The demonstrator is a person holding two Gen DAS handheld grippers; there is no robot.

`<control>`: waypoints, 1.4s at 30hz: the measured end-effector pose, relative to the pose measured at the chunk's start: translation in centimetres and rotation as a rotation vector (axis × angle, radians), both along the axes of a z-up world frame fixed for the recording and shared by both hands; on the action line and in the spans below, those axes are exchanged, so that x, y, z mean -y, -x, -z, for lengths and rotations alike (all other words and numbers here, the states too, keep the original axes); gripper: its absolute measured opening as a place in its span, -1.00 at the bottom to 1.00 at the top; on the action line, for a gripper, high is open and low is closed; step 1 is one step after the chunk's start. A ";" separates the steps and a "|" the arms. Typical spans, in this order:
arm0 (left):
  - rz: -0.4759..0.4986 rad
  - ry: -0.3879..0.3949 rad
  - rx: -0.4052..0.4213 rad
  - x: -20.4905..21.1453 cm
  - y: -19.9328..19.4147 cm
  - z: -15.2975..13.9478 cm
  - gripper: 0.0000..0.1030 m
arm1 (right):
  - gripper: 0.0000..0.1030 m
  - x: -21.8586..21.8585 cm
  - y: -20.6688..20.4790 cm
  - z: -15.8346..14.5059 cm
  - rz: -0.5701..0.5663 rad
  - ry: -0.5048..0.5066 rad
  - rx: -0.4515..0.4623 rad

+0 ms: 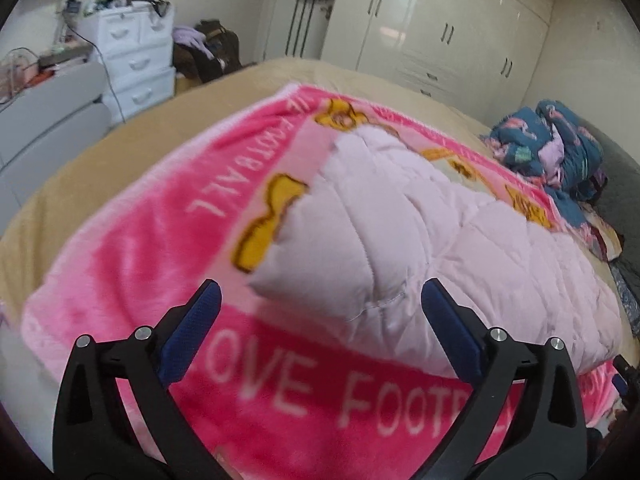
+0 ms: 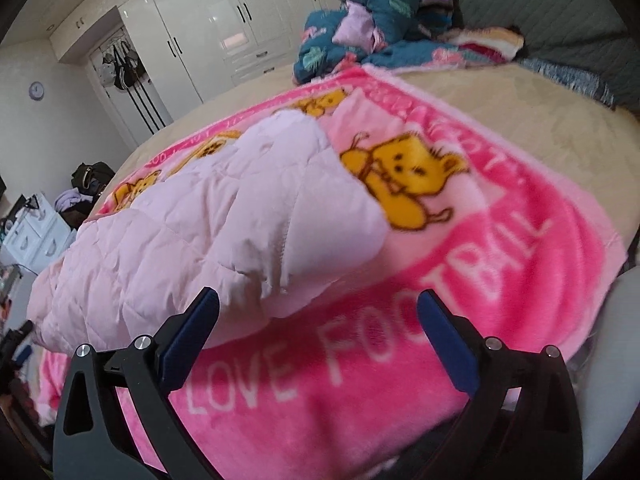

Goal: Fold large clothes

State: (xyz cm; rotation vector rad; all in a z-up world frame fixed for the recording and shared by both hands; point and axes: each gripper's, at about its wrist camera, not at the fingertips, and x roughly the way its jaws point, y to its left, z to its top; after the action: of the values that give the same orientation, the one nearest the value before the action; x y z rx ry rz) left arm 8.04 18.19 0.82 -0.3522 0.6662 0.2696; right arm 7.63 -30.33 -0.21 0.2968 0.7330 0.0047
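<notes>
A pale lilac quilted jacket (image 1: 420, 232) lies on a pink "LOVE FOOTBALL" blanket (image 1: 132, 264) spread over the bed. My left gripper (image 1: 320, 300) is open and empty, its blue-padded fingers either side of the jacket's near left corner, just above the blanket. In the right wrist view the jacket (image 2: 208, 220) runs from the middle to the left over the blanket (image 2: 500, 248). My right gripper (image 2: 318, 302) is open and empty, hovering at the jacket's near right corner.
A heap of blue patterned clothes (image 1: 556, 148) sits at the far side of the beige bed (image 1: 80, 160), also in the right wrist view (image 2: 360, 28). White wardrobes (image 1: 440, 28) line the back wall. White drawers (image 1: 136, 56) stand left.
</notes>
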 end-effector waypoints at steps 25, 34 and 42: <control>0.209 -0.139 0.153 10.5 8.3 -5.2 0.82 | 0.92 -5.9 11.5 -7.7 -0.215 0.171 0.295; 0.275 -0.105 0.151 13.6 9.1 -3.9 0.82 | 0.92 -8.0 13.5 -6.5 -0.260 0.180 0.288; 0.315 -0.103 0.115 14.9 9.0 -2.3 0.82 | 0.92 -9.3 13.0 -4.7 -0.293 0.189 0.230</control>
State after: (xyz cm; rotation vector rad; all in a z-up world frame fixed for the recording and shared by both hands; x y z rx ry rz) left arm -0.97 3.26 3.13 -0.1595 0.5823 -0.0169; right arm -5.33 -21.08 4.53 0.0052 0.5378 0.2425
